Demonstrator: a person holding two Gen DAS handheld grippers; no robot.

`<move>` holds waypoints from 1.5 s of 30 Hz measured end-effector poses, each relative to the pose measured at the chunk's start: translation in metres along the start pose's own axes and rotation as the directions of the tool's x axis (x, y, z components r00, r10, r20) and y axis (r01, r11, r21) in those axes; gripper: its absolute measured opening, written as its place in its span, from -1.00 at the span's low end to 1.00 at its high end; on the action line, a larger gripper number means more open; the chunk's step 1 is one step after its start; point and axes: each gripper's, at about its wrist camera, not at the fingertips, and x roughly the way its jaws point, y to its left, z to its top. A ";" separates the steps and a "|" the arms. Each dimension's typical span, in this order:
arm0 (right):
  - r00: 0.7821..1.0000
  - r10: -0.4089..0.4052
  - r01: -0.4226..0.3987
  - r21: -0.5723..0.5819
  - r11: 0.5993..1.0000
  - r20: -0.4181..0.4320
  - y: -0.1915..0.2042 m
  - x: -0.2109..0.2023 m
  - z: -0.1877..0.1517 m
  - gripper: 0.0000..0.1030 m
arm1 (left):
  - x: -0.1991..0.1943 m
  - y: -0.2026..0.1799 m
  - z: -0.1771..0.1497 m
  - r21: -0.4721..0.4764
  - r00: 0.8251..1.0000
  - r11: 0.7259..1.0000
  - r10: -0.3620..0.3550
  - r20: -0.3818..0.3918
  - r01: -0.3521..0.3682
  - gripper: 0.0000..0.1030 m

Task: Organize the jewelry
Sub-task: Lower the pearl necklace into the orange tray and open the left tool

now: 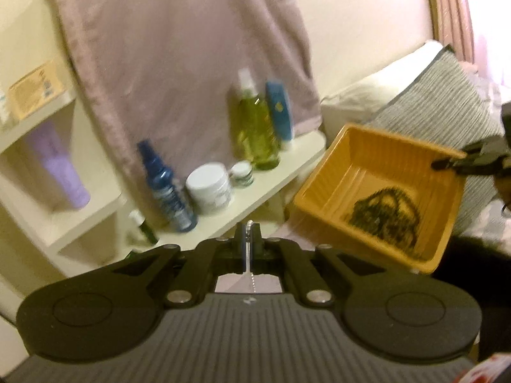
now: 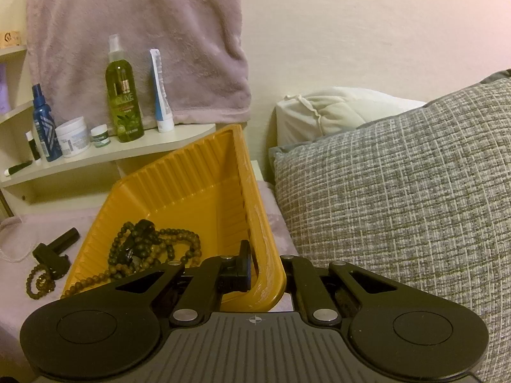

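An orange ribbed plastic tray [image 1: 332, 188] is held tilted in the air; dark bead necklaces [image 1: 385, 215] lie heaped in it. My right gripper [image 2: 255, 268] is shut on the tray's rim [image 2: 262, 242]; beads [image 2: 150, 245] show inside. It also shows at the right of the left wrist view [image 1: 447, 162]. My left gripper [image 1: 248, 239] is shut on a thin silver chain [image 1: 248, 255] that hangs between the fingers, left of the tray. A brown bead bracelet [image 2: 38, 281] lies on the pink bed cover beside the left gripper's finger [image 2: 57, 249].
A white corner shelf [image 2: 153, 146] carries a green olive-oil spray bottle [image 2: 124, 95], blue bottle [image 2: 43, 121], white jars [image 2: 72, 137] and a tube [image 2: 161, 92]. A pink towel [image 2: 137, 32] hangs behind. A grey woven pillow [image 2: 399, 207] and a white pillow [image 2: 335, 111] lie to the right.
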 end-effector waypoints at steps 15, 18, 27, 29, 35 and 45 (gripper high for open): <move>1.000 0.004 -0.004 0.011 1.000 0.005 0.001 -0.002 -0.001 -0.89 | 0.010 -0.076 0.082 0.033 0.948 0.964 -0.266 0.176 0.264 -0.98; 1.000 0.006 -0.006 0.016 1.000 0.006 0.000 -0.002 -0.001 -0.89 | 0.023 -0.095 0.089 0.037 0.929 0.945 -0.326 0.175 0.325 -0.98; 1.000 0.008 -0.008 0.030 1.000 0.005 -0.002 -0.002 -0.002 -0.88 | 0.080 -0.129 0.087 0.014 0.919 0.921 -0.388 0.076 0.388 -0.98; 1.000 0.008 -0.008 0.033 0.999 0.004 -0.002 -0.002 -0.002 -0.88 | 0.088 -0.132 0.085 0.021 0.926 0.928 -0.373 0.055 0.372 -0.98; 1.000 0.007 -0.007 0.036 0.999 0.003 -0.002 -0.002 -0.002 -0.88 | 0.104 -0.126 0.080 0.010 0.937 0.937 -0.349 0.016 0.349 -0.98; 1.000 0.005 -0.005 0.033 0.999 0.002 -0.002 -0.001 -0.002 -0.88 | 0.112 -0.112 0.073 -0.017 0.959 0.959 -0.284 0.023 0.284 -0.57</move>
